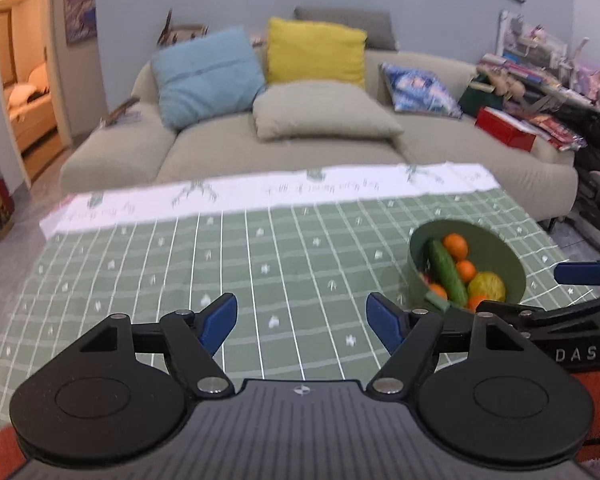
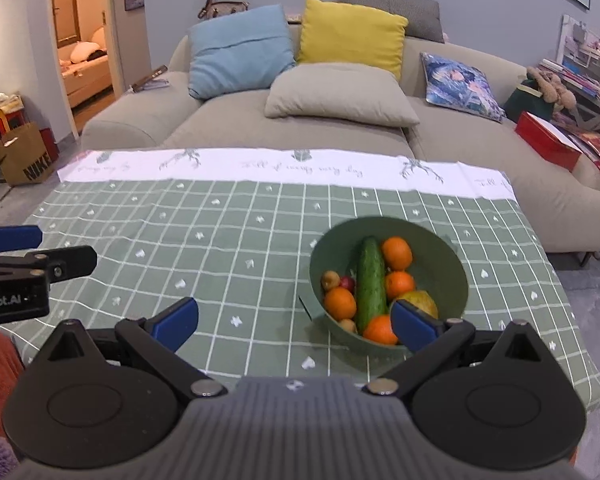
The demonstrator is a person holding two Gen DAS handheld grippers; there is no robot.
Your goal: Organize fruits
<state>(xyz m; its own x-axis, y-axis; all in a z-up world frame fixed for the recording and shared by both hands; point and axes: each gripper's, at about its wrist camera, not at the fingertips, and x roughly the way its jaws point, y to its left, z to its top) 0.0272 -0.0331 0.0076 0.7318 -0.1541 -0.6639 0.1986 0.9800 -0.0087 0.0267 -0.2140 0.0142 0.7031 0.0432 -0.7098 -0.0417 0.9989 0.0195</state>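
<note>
While both the left gripper point(image 1: 302, 322) and the right gripper point(image 2: 294, 326) hang released and empty, the fruit sits piled in the green bowl point(image 2: 452, 264) on the tabletop's point(image 2: 220, 240) right side; a careless reach could tip it, since the cucumber point(image 2: 370, 282) leans across the oranges.

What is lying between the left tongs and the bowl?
Nothing but bare green tablecloth separates the open left tongs from the bowl; the left wrist view shows this.
</note>
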